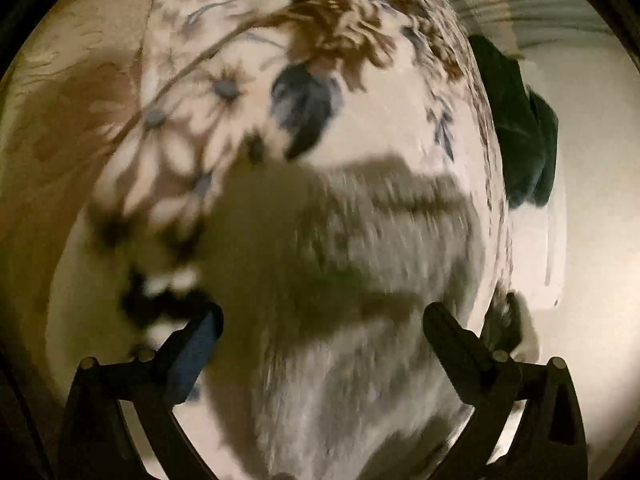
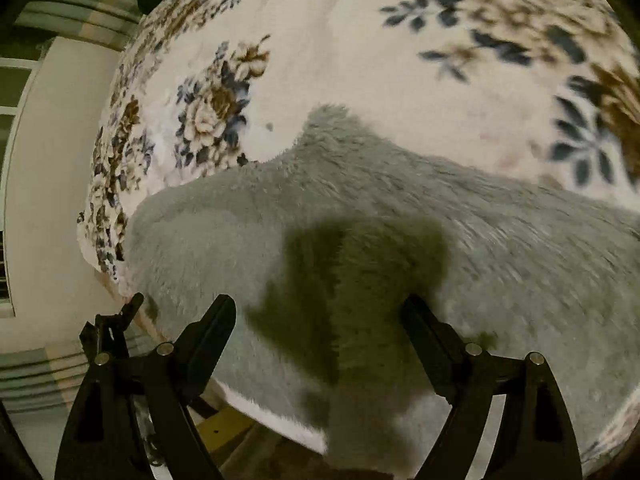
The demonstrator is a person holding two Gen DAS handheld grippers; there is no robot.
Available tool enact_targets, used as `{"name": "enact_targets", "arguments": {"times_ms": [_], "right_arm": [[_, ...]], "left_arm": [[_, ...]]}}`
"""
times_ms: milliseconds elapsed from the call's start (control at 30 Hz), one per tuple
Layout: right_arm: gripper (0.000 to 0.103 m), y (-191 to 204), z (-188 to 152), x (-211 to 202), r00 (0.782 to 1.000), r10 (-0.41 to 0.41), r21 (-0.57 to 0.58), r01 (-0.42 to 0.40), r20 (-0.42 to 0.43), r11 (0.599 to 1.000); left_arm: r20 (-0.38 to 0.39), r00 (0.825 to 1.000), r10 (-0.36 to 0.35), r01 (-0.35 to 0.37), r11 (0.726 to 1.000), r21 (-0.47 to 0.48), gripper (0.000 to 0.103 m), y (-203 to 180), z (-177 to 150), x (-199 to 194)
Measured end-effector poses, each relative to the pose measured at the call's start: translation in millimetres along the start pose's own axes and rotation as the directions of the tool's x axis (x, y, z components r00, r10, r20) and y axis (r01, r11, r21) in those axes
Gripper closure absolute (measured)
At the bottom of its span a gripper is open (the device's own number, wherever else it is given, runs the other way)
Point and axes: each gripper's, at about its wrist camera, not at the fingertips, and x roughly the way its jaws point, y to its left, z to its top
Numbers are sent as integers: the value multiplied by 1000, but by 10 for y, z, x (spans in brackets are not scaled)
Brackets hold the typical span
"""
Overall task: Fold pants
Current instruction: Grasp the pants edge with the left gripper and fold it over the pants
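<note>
Floral blanket (image 2: 360, 60) bears grey pants (image 2: 400, 240), seemingly flat; both grippers (image 1: 322, 320) (image 2: 318, 312) released.

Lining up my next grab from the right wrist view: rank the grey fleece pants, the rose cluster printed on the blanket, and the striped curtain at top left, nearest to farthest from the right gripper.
1. Grey fleece pants: directly under and ahead of the open right gripper.
2. Rose cluster: printed on the floral blanket, beyond the pants, ahead and left.
3. Striped curtain: past the bed's edge, far upper left.
</note>
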Motion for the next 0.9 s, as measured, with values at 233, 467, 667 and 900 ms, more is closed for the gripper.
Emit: {"name": "enact_targets", "arguments": {"times_ms": [233, 467, 667, 900], "right_arm": [[15, -1, 167, 300, 1000, -15, 4, 15, -18, 1000], [15, 40, 230, 328, 999, -37, 23, 37, -23, 999], [15, 12, 188, 210, 1000, 1, 35, -1, 11, 999], [15, -112, -128, -488, 988, -62, 44, 56, 140, 997]], "left_arm": [[68, 994, -87, 77, 988, 131, 69, -347, 225, 84], [-6, 987, -159, 159, 987, 26, 25, -90, 256, 390], [41, 988, -150, 134, 953, 273, 81, -674, 135, 38], [50, 980, -190, 146, 871, 469, 82, -1477, -461, -544]]}}
